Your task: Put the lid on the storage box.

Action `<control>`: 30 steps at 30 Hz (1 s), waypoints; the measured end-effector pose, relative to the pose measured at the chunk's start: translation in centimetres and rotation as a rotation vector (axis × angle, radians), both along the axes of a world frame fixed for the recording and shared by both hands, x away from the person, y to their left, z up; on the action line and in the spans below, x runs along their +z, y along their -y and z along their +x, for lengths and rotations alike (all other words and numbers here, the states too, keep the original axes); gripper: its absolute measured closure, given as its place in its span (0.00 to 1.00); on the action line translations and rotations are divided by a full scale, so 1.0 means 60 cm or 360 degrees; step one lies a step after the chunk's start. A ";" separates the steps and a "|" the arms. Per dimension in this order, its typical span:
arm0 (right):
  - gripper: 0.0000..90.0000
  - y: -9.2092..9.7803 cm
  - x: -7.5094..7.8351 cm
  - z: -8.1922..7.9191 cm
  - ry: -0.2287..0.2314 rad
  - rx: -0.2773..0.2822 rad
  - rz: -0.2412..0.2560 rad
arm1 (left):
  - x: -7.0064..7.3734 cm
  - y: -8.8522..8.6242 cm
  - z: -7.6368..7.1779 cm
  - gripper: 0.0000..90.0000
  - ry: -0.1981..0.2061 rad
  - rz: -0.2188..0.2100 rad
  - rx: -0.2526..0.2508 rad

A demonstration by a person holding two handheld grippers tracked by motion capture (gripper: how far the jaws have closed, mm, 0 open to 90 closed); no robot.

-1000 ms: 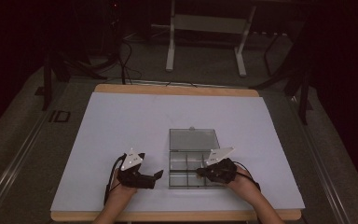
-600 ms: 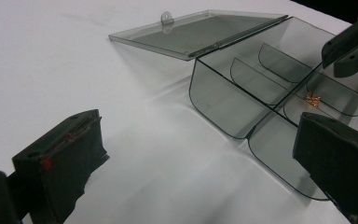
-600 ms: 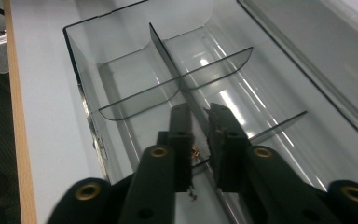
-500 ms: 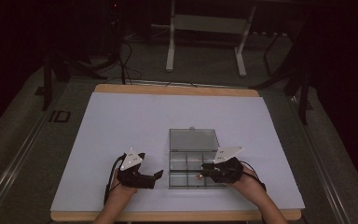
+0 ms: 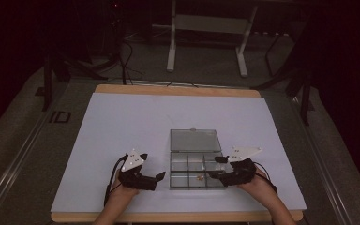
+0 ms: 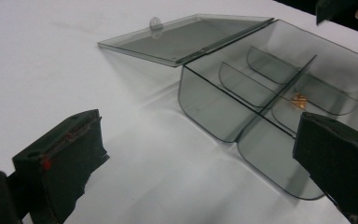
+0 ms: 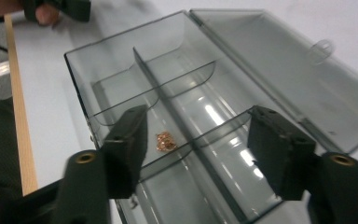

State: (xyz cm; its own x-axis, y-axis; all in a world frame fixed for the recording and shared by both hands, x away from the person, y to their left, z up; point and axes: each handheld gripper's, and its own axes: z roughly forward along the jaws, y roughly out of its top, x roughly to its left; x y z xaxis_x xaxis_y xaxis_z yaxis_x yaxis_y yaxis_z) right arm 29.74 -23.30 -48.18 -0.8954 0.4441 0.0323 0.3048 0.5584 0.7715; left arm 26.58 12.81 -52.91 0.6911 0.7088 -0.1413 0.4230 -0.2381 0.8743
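**Small copper piece in the open box, both grippers empty**

From the high view we see the clear compartment box (image 5: 196,165) on the white table (image 5: 122,126), lid folded flat away from us. Our left gripper (image 5: 158,178) sits just beside its left wall, our right gripper (image 5: 217,168) at its right edge.

In the left gripper view our jaws stand wide apart, holding nothing, with the box just ahead.

In the right gripper view our jaws gape over the compartments, empty. A small copper piece (image 7: 166,141) lies in the middle compartment of the near row. We judge the next move is either to pick it out or to shut the lid.
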 end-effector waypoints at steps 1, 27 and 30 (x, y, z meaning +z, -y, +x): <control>0.39 0.004 0.002 0.000 0.0005 -0.0013 0.0010 | 0.001 0.001 0.000 0.03 -0.0003 -0.0005 -0.0004; 0.33 0.081 0.009 0.005 0.0074 -0.0258 0.0068 | 0.043 0.028 0.007 0.03 -0.0091 -0.0029 -0.0115; 0.33 0.084 0.010 0.008 0.0079 -0.0278 0.0087 | 0.048 0.032 0.015 0.03 -0.0101 -0.0041 -0.0082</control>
State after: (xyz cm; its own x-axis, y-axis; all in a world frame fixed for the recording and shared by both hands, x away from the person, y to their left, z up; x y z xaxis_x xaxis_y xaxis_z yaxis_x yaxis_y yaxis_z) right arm 30.20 -28.31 -47.57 -0.8060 0.5917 0.0180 0.3540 0.4574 0.8158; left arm 27.46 10.88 -50.06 0.7158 0.6680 -0.2035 0.4654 -0.2390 0.8522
